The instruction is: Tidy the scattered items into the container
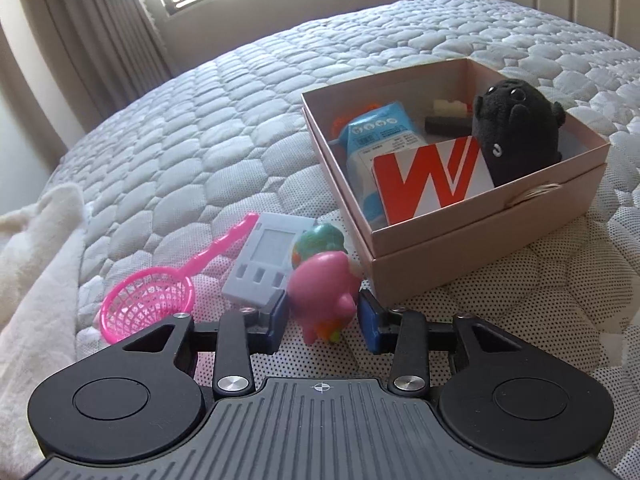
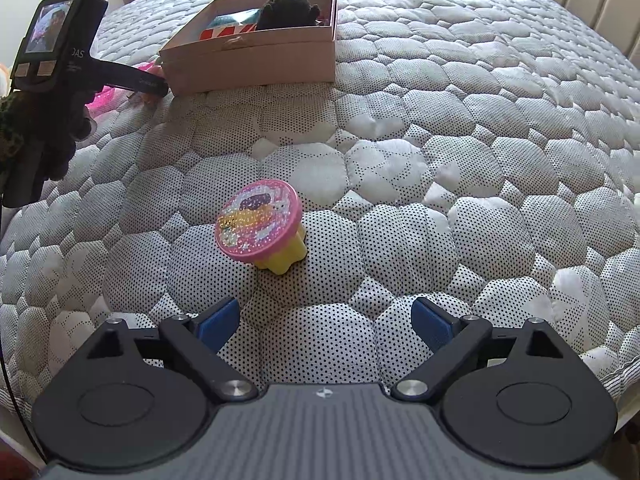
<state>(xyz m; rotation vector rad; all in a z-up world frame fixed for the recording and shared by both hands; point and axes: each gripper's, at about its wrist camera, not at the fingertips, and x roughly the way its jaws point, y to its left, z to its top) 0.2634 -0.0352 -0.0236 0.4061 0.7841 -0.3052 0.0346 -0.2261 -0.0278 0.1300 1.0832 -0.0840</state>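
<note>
left wrist view: left gripper (image 1: 324, 322) is clamped on a pink toy (image 1: 325, 294) on the bed (image 1: 192, 128), just beside the box (image 1: 472, 236). a pink net (image 1: 160, 292), grey gadget (image 1: 266, 260) and ball (image 1: 318, 240) lie near. right gripper (image 2: 326, 322) is spread wide, holding nothing, short of a pink-lidded pot (image 2: 260, 228).

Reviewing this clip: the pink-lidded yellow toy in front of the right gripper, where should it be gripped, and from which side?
Probably across the pink round lid, coming from above and the near side with the open right gripper. The lid overhangs the narrower yellow base and tilts toward the camera, so its rim offers opposite edges.
</note>
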